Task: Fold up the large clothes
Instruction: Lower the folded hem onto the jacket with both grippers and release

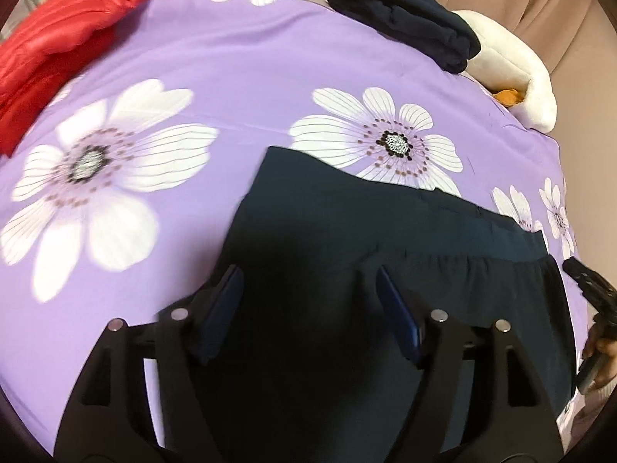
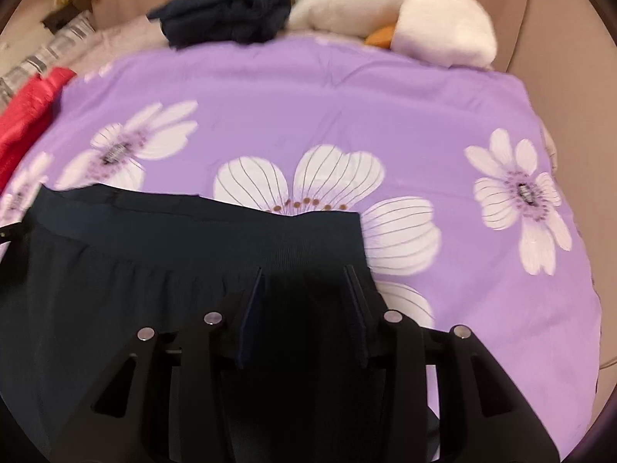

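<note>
We hold our black two-finger left gripper and black two-finger right gripper side by side, jaws spread wide

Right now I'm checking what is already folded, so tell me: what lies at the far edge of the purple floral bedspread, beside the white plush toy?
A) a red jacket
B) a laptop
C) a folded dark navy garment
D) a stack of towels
C: a folded dark navy garment lies right next to the white plush toy at the far edge of the purple floral bedspread; the red garment sits apart, off to the left.
</note>
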Action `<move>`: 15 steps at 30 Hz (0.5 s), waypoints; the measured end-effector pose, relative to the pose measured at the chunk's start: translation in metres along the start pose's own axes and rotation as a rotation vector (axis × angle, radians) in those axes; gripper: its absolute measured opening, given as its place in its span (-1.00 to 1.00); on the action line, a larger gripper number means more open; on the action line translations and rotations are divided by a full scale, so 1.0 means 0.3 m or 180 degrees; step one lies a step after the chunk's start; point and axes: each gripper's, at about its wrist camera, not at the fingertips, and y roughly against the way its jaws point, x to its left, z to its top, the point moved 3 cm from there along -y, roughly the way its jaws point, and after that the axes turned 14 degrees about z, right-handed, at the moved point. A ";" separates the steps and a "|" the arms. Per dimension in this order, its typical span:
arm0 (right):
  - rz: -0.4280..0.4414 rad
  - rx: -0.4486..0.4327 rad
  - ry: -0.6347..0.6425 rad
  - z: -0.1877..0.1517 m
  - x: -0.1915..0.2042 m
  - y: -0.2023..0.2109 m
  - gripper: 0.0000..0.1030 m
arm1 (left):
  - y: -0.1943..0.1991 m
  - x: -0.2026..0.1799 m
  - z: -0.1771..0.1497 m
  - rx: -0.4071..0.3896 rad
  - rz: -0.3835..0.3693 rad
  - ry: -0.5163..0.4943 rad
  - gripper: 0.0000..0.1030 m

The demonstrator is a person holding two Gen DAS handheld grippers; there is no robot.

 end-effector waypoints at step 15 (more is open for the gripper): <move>0.0549 0.0235 0.0520 -0.392 0.363 0.079 -0.09 | 0.207 -0.013 -0.491 -0.0279 -0.0273 -0.0555 0.41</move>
